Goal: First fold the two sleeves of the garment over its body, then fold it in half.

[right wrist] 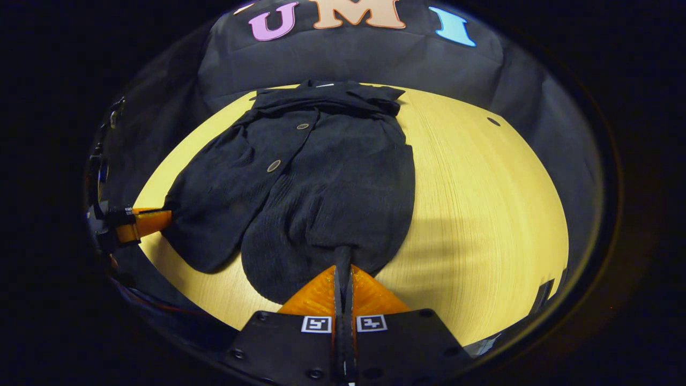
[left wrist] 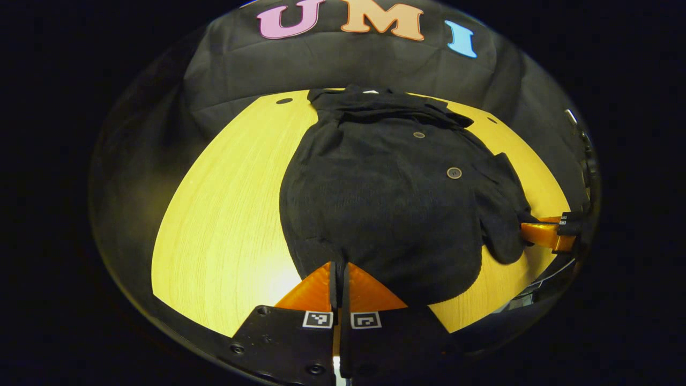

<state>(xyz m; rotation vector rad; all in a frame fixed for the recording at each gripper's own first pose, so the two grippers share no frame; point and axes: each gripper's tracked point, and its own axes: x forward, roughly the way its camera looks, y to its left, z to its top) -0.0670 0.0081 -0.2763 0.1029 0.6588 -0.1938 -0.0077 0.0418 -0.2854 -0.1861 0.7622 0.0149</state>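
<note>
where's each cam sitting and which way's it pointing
Left gripper view: rides the left gripper, looking forward over the near hem of the black garment toward the booth's wall; its orange jaws stand closed at the hem, and the right gripper shows at the garment's edge.
Right gripper view: rides the right gripper, facing the same way; its jaws stand closed on the hem, and the left gripper shows far left.
Shared: the garment, the wooden table, the wall.

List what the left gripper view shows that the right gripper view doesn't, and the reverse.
Left gripper view: the left gripper shut on the garment's near hem, bare table to its left. Right gripper view: the right gripper shut on that hem, wide bare table to its right. Both: the dark garment lying on the table, its two buttons, and the other gripper at the garment's side edge.
</note>
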